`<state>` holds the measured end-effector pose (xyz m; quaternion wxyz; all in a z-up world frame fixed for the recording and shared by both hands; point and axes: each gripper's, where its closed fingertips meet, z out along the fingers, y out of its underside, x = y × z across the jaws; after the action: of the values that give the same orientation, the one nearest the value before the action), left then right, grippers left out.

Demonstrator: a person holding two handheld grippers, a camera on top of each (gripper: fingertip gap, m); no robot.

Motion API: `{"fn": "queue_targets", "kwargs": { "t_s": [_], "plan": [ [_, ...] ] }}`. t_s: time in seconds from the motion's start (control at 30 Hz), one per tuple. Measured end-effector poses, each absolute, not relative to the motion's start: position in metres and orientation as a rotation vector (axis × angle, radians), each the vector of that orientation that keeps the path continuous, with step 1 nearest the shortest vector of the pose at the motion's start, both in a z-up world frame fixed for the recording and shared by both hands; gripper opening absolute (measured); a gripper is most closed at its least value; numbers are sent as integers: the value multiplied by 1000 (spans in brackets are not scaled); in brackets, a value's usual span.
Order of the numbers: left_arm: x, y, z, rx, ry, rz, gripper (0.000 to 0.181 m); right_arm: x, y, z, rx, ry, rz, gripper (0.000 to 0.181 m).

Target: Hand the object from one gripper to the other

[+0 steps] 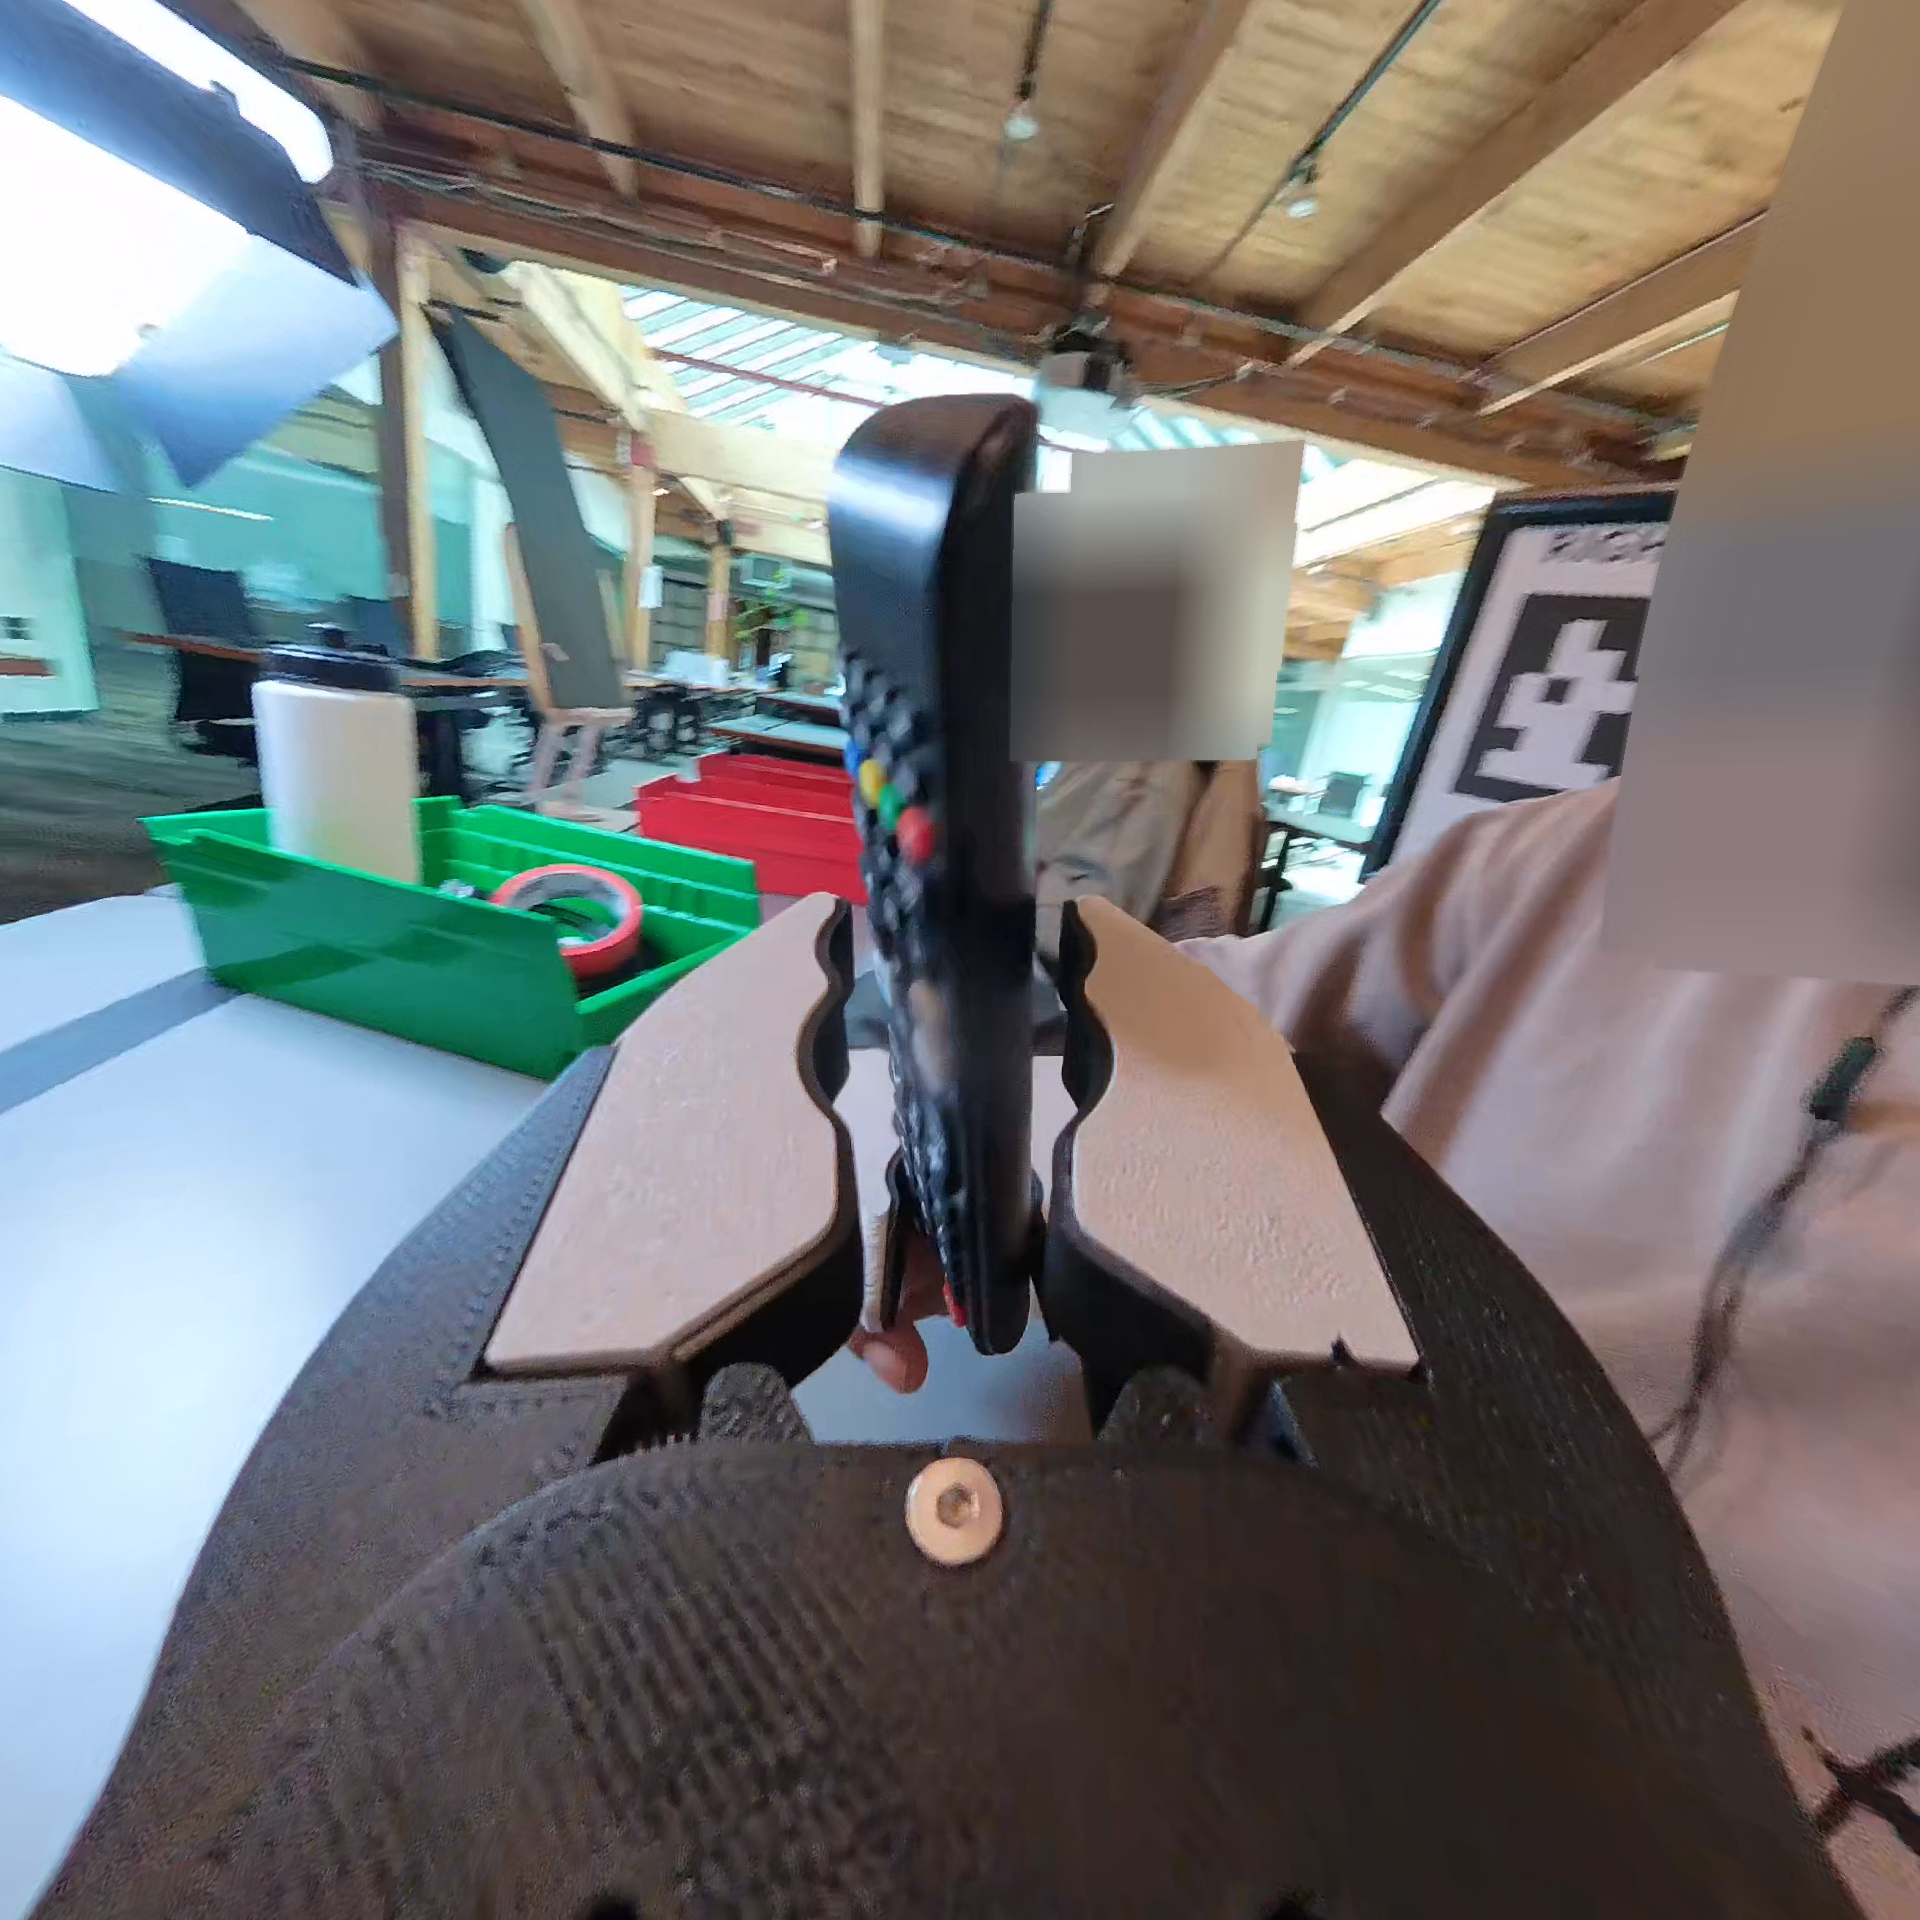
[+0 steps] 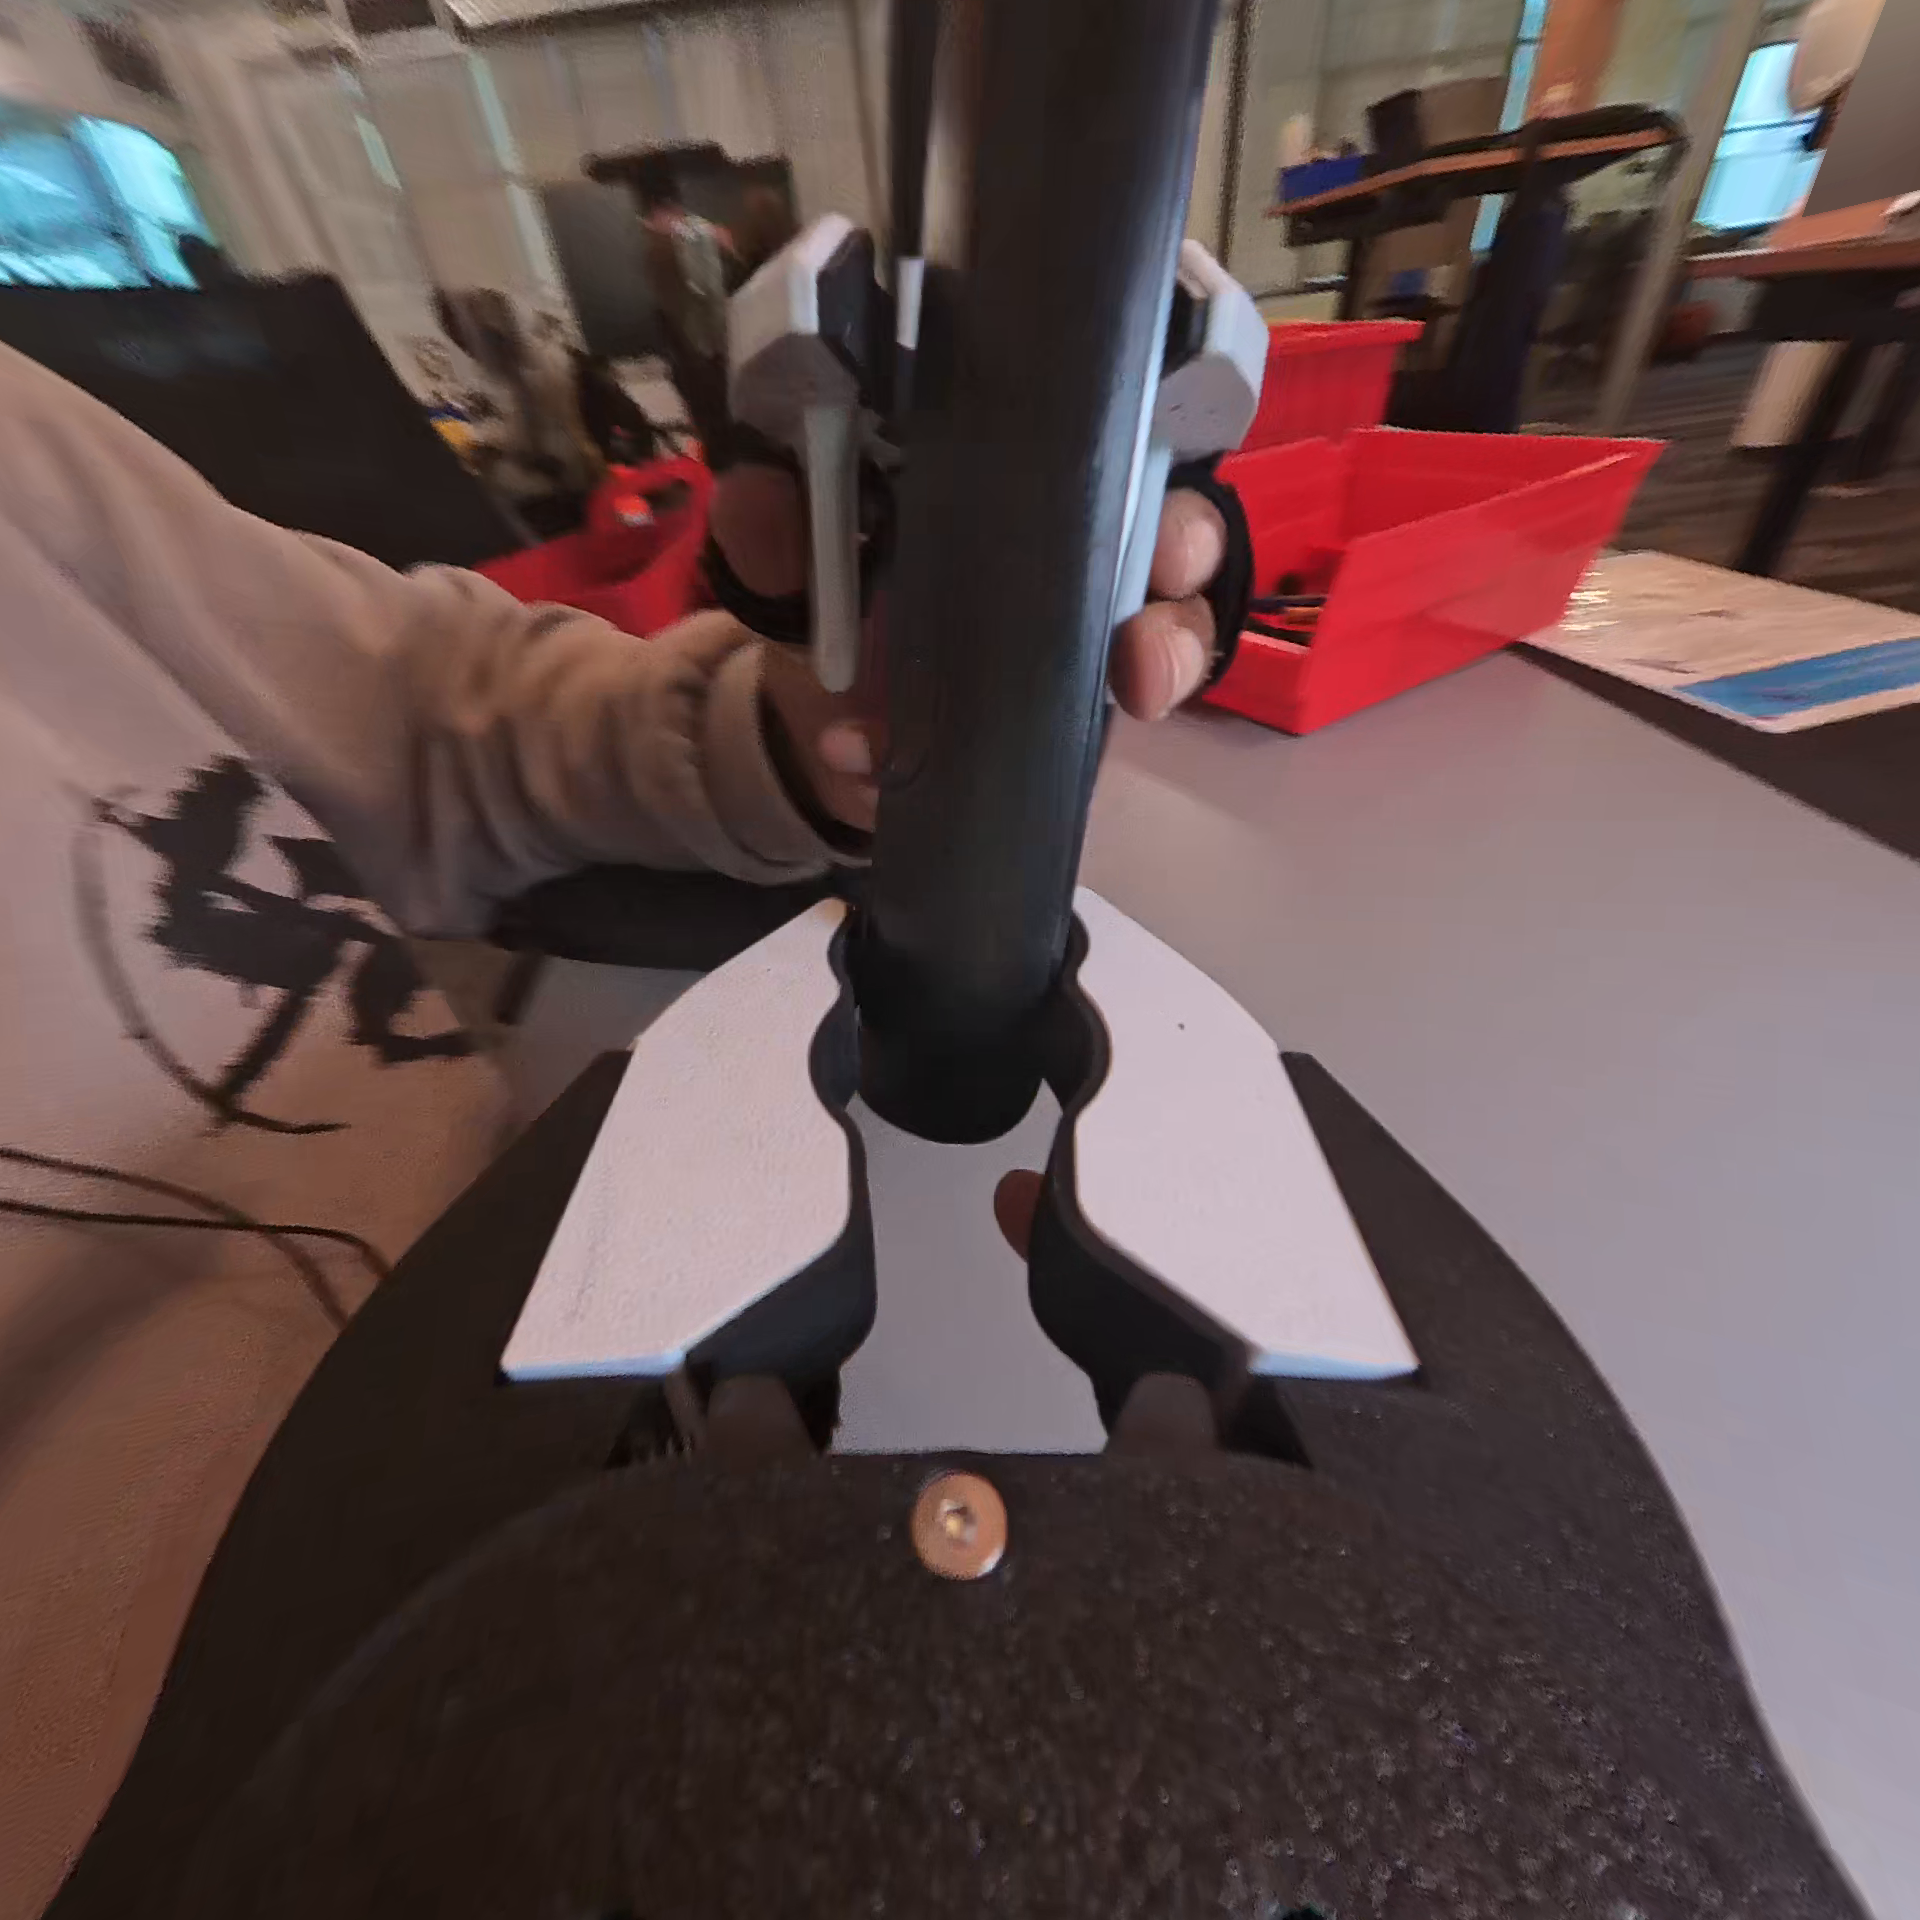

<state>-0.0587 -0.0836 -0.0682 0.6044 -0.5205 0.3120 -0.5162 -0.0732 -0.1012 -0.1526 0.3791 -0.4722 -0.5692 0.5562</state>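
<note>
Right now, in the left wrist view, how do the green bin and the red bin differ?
The green bin sits nearer; the red bin lies behind it. The green bin holds a white bottle and a red tape roll; the red bin's contents are hidden. Both are open plastic bins.

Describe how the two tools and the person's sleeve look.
Left tool: black textured printed body, tan plates over wavy black fingers, one silver screw. Right tool: same build, white plates. The sleeve is beige, on a top with a black printed design.
</note>
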Motion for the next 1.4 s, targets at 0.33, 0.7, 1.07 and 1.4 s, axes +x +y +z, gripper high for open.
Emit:
{"fn": "queue_targets", "kwargs": {
  "t_s": [0.33,0.7,1.07,1.4],
  "plan": [
    [-48,-105,-74,-1207,916,-1209,24,-73,-122,-162,-1119,-1577,1345,42],
    [-29,-142,-86,-1147,1097,-1547,24,-66,-161,-172,-1078,-1755,1508,38],
    [-62,-44,-103,-1522,611,-761,52,-74,-45,-180,-1450,-1309,759,25],
    [-61,-49,-99,-1472,637,-941,47,-80,-49,-173,-1222,-1360,528,32]
  ]
}}
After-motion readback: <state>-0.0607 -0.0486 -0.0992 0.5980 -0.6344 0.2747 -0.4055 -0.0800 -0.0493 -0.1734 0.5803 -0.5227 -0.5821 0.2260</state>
